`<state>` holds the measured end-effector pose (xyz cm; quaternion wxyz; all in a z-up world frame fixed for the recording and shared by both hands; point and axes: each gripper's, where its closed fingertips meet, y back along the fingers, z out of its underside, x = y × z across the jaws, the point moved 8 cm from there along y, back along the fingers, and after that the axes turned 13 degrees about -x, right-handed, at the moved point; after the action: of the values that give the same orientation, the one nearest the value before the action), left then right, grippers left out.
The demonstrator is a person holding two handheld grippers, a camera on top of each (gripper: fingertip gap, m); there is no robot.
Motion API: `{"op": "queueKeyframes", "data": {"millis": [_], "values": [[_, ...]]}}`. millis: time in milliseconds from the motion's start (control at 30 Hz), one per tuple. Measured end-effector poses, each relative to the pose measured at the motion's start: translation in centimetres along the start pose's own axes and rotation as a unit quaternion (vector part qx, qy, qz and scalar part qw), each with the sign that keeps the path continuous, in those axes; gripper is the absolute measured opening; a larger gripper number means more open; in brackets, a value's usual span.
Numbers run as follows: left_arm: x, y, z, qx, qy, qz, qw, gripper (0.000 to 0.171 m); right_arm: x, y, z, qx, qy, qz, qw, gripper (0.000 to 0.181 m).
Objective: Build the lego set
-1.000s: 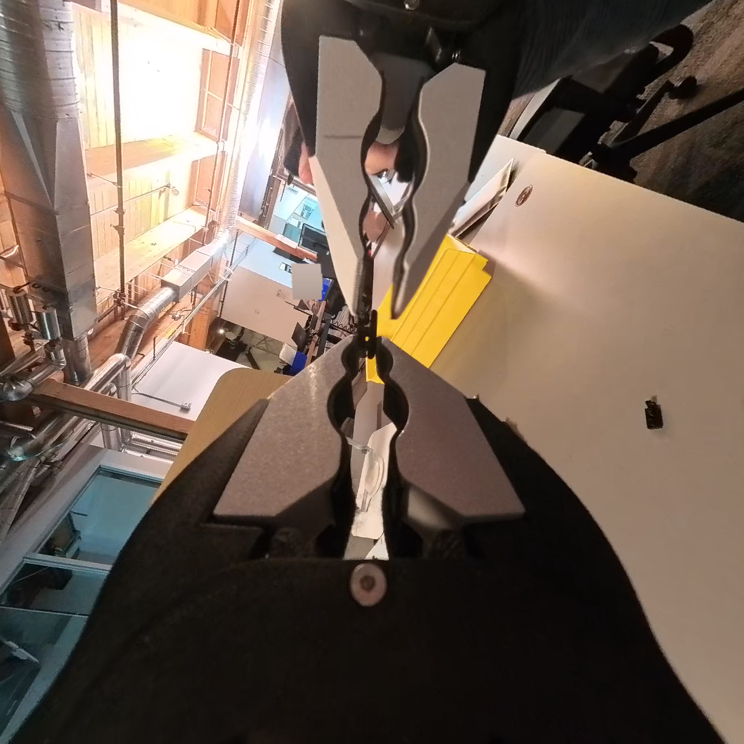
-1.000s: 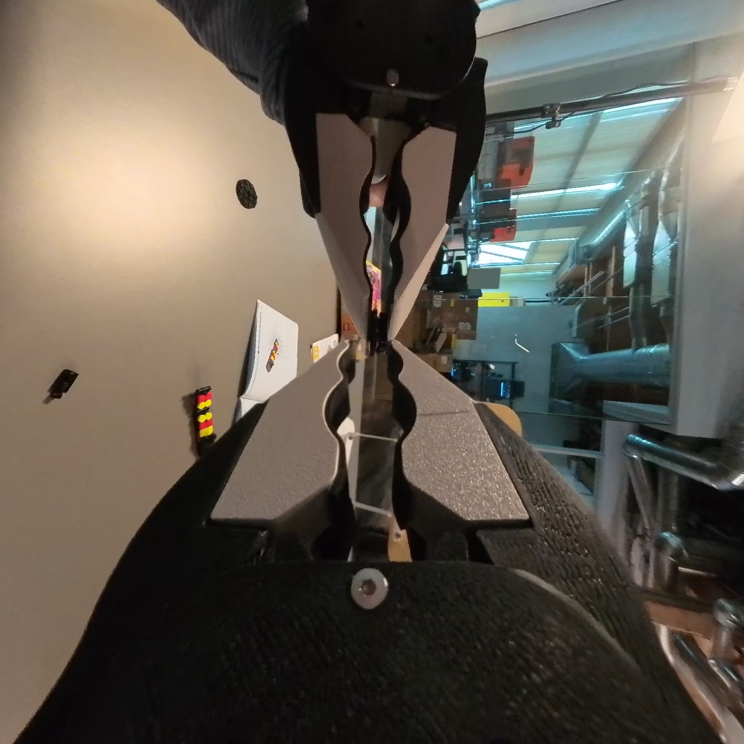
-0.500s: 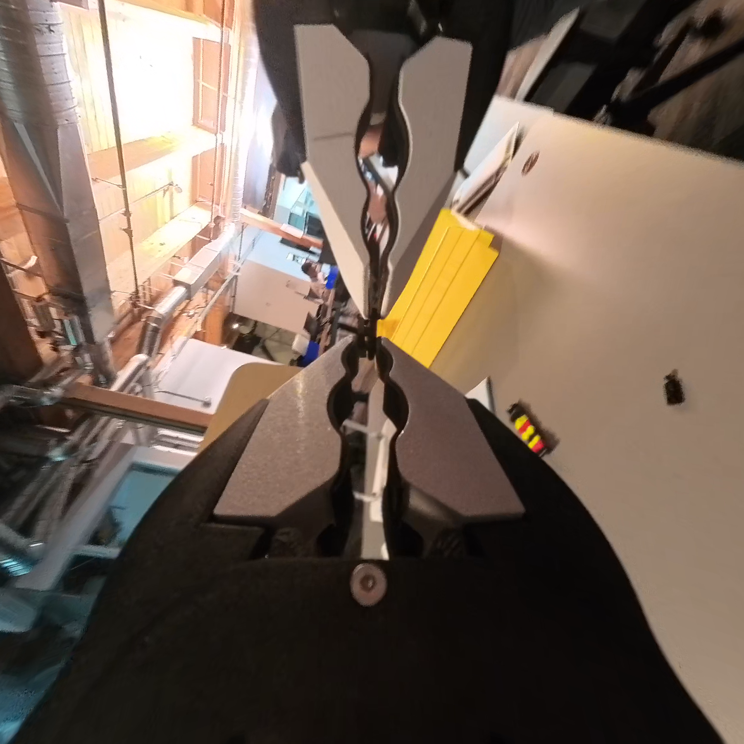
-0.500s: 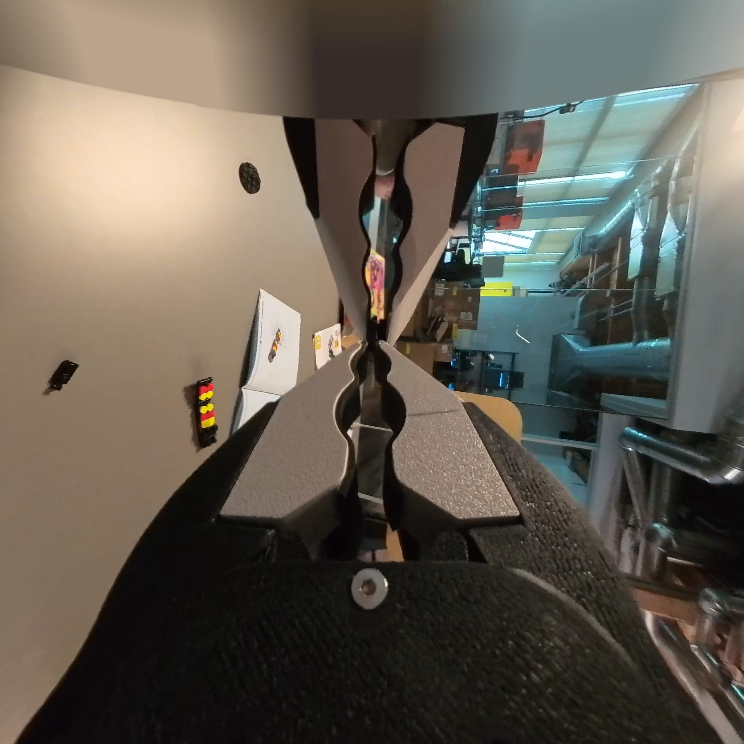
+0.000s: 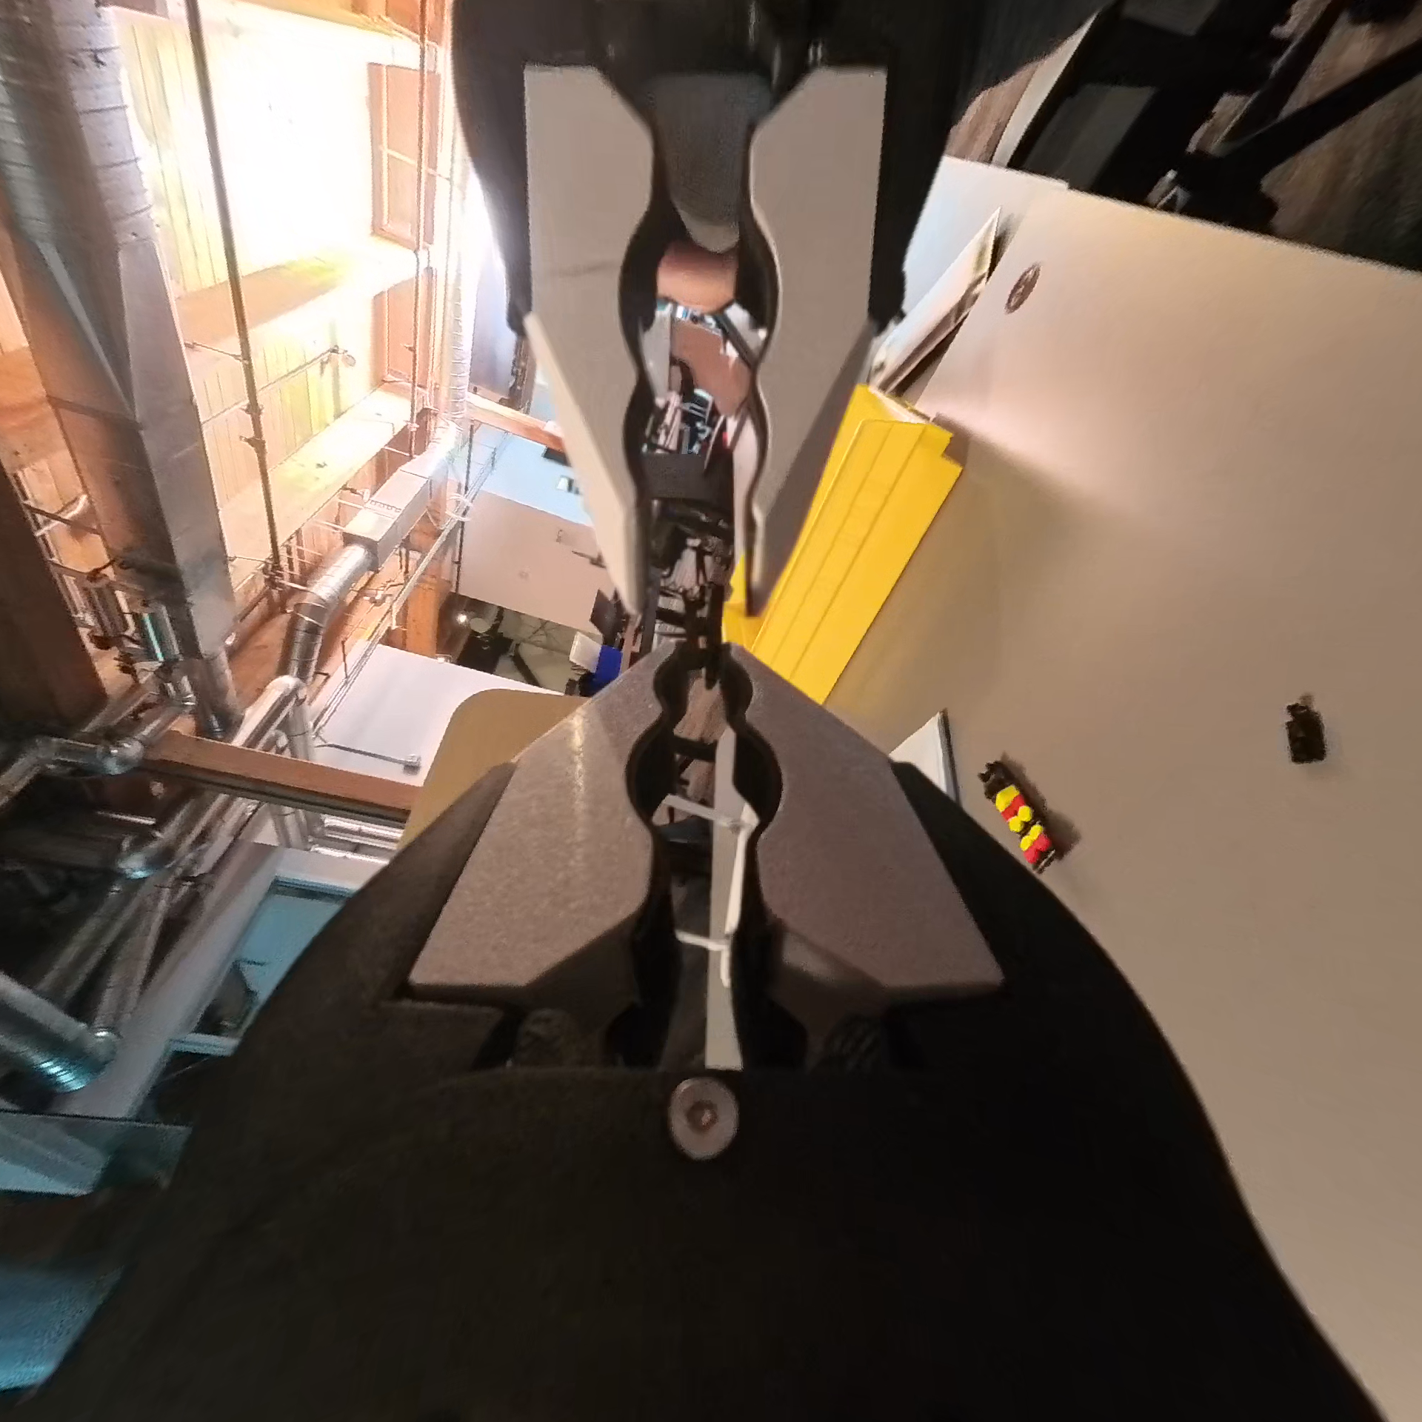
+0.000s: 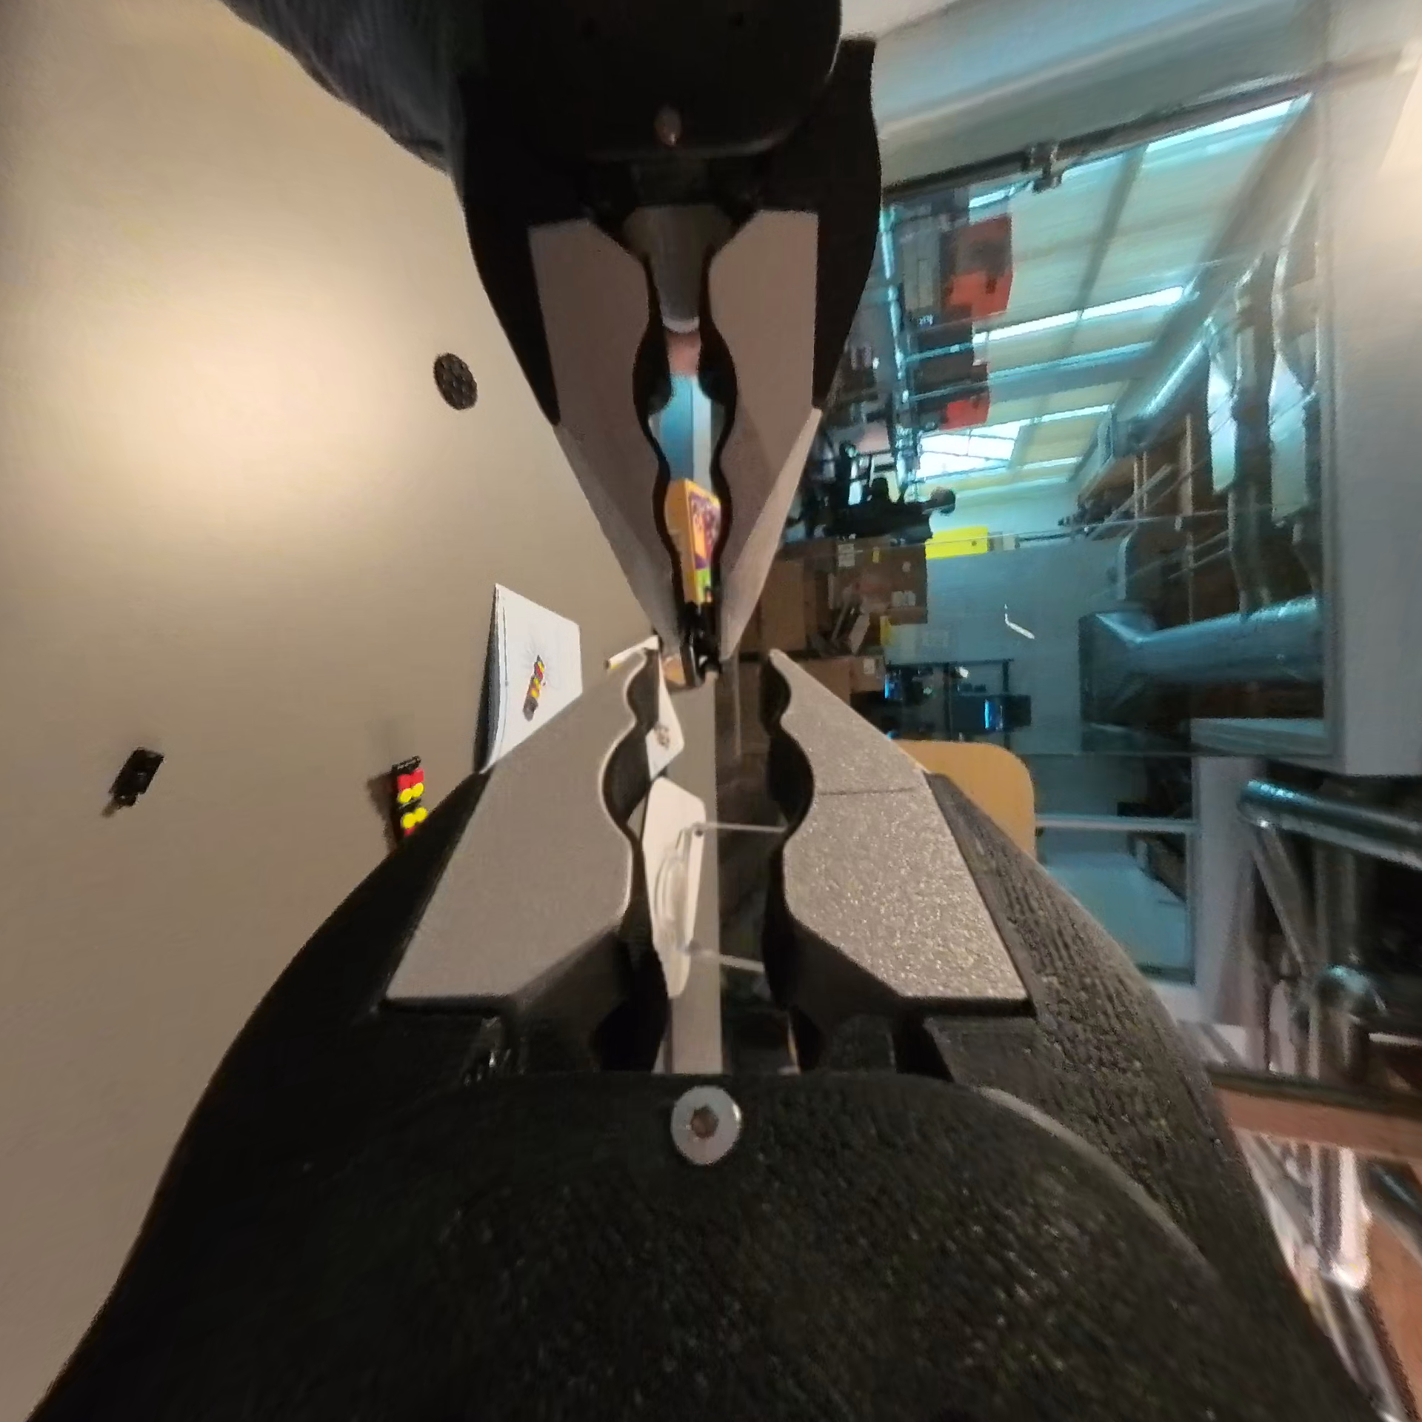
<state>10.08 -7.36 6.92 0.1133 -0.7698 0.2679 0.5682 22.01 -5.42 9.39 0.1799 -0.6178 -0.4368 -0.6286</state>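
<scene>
My left gripper (image 5: 696, 660) is shut on a small black lego piece (image 5: 702, 632) held at its tips, up in the air beside the table. My right gripper (image 6: 709, 655) faces it tip to tip, with its jaws a little apart around the piece. In the right wrist view the left gripper (image 6: 696, 663) comes in from above, pinching the black piece (image 6: 695, 645). In the left wrist view the right gripper (image 5: 692, 606) shows its open jaws. A black, red and yellow lego build (image 5: 1019, 817) lies on the white table (image 5: 1154, 539).
A loose small black piece (image 5: 1304, 731) lies on the table beyond the build. A yellow box (image 5: 846, 554) and an open instruction booklet (image 6: 535, 677) sit at the table's far side. A round black grommet (image 6: 454, 381) is set in the tabletop. My left and right fingertips are right by each other. The left tips stand about 30 cm off the round black grommet (image 6: 454, 381).
Both grippers were shut tip to tip on the black piece. The right gripper has now opened, while the left still holds the piece.
</scene>
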Motion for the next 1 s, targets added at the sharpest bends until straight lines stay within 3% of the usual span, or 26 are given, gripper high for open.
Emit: {"op": "queueKeyframes", "data": {"millis": [67,200,1000], "values": [[0.02,-0.02,-0.05,0.002,0.005,0.007,1.000,0.006,-0.08,-0.28,0.12,-0.007,-0.001,-0.008,1.000,0.026],[0.10,-0.14,-0.03,-0.004,0.006,0.012,1.000,0.007,-0.31,-0.33,-0.09,-0.009,0.017,-0.001,1.000,0.009],[0.75,-0.95,0.45,0.003,0.021,0.031,0.999,0.007,-0.50,-0.88,0.29,-0.051,0.001,-0.053,0.997,0.006]]}}
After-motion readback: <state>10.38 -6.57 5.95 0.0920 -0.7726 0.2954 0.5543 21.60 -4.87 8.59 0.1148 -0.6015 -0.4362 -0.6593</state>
